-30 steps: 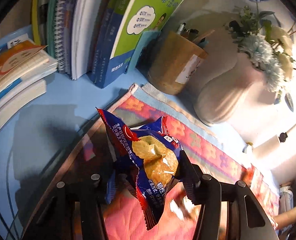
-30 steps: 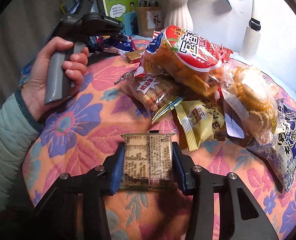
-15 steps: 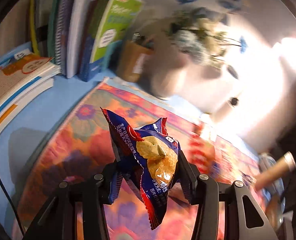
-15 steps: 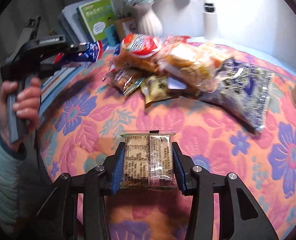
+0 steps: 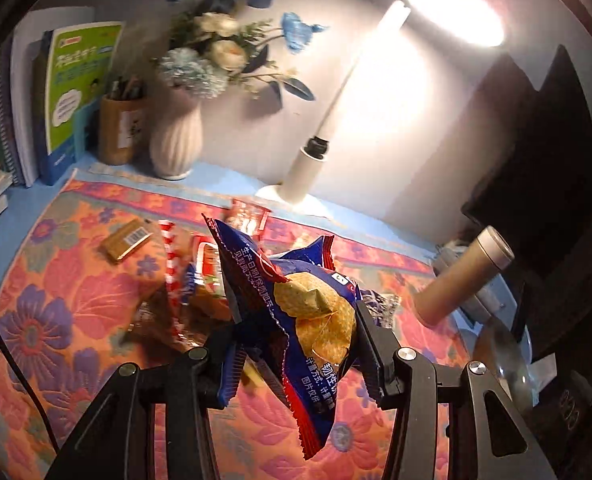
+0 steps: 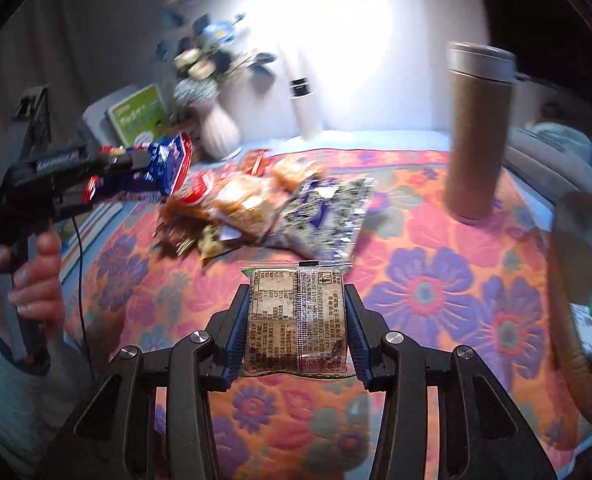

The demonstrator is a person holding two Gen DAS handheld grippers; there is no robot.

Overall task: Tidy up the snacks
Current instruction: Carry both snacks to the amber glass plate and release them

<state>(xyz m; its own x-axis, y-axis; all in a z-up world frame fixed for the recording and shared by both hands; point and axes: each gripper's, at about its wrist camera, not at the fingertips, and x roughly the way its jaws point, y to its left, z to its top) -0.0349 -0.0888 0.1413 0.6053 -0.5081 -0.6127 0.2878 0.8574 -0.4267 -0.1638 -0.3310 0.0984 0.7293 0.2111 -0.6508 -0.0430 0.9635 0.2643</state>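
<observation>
Gripping a blue chip bag [image 5: 307, 320], the left gripper [image 5: 296, 344] hung over the snack pile [image 6: 256, 208] at far left. Right gripper [image 6: 296, 320] clamped a biscuit packet [image 6: 296, 320] above the near bench [image 6: 435, 280]. Risk: crushed chips from squeezing; the tall flask [image 6: 477, 132] might topple if clipped.

Light: we see the lamp [image 5: 447, 8] glaring white, upper right.
Blur: the snack pile [image 6: 256, 208] smears, mid-frame.
Edges: we get dark, curved fisheye corners.
</observation>
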